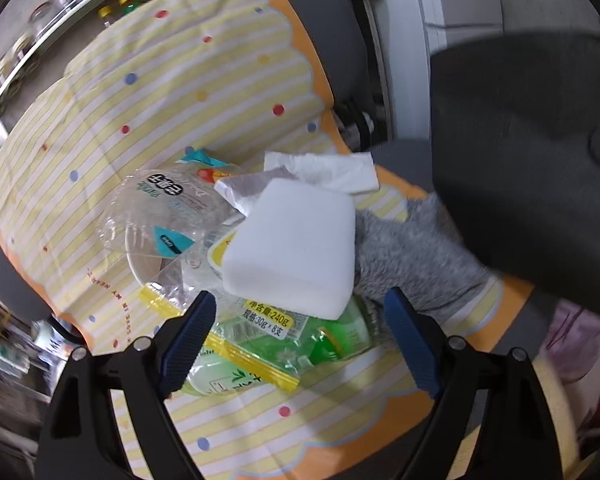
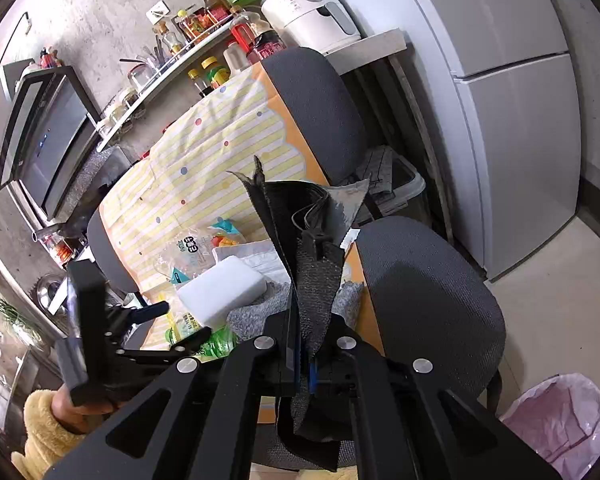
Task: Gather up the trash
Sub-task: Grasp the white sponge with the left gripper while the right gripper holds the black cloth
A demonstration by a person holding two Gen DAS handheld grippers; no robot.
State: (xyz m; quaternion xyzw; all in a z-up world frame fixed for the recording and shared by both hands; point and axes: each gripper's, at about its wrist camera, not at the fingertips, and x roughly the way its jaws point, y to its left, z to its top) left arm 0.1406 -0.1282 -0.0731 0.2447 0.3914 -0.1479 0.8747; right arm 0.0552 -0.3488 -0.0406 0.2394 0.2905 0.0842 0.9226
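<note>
A heap of trash lies on the yellow striped tablecloth (image 1: pixel 160 92): a white foam block (image 1: pixel 296 248), a green and yellow wrapper (image 1: pixel 268 340), a clear printed plastic bag (image 1: pixel 160 216), a white tissue (image 1: pixel 332 172) and a grey fuzzy cloth (image 1: pixel 412 260). My left gripper (image 1: pixel 300 336) hovers open over the wrapper, just short of the foam block, its blue pads touching nothing. In the right wrist view my right gripper (image 2: pixel 304 368) is shut on a dark grey fabric scrap (image 2: pixel 308 248) that stands up from the jaws. The left gripper (image 2: pixel 188 318) shows there too, at the heap.
Two grey mesh chairs (image 2: pixel 428 300) stand against the table's near and far sides. A bin lined with a pink bag (image 2: pixel 560 420) sits on the floor at lower right. A fridge (image 2: pixel 512 120), an air fryer (image 2: pixel 312 12) and a shelf of bottles (image 2: pixel 204 52) lie beyond. A yellow fuzzy sleeve (image 2: pixel 44 436) holds the left gripper.
</note>
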